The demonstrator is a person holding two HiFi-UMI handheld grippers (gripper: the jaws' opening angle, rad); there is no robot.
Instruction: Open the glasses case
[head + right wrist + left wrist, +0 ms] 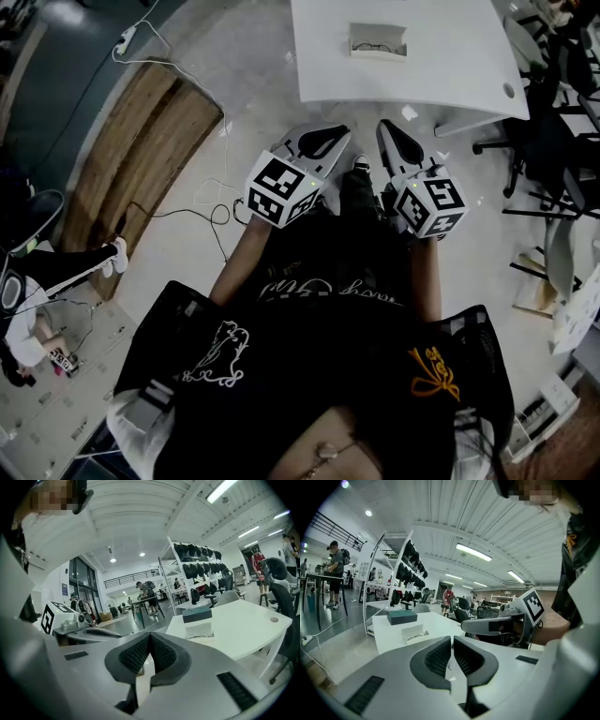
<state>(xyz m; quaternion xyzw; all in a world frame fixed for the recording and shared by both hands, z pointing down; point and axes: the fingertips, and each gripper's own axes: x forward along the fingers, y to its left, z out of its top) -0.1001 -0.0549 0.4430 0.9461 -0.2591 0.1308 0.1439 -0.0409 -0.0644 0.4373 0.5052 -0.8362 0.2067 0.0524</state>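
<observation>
The glasses case (378, 42) is a pale, shallow box on the white table (422, 75), with a pair of glasses showing in it. It lies well ahead of both grippers. The left gripper view shows the case (415, 634) next to a dark teal box (401, 616); in the right gripper view the case (199, 632) sits in front of that box (197, 615). My left gripper (317, 142) and right gripper (394, 141) are held side by side over the floor, short of the table's near edge. Both have their jaws together with nothing between them.
Office chairs (539, 141) crowd the table's right side. A wooden platform (141, 159) and loose cables (202, 202) lie on the floor to the left. Shelving with dark items (410, 573) stands behind the table, and people stand far off.
</observation>
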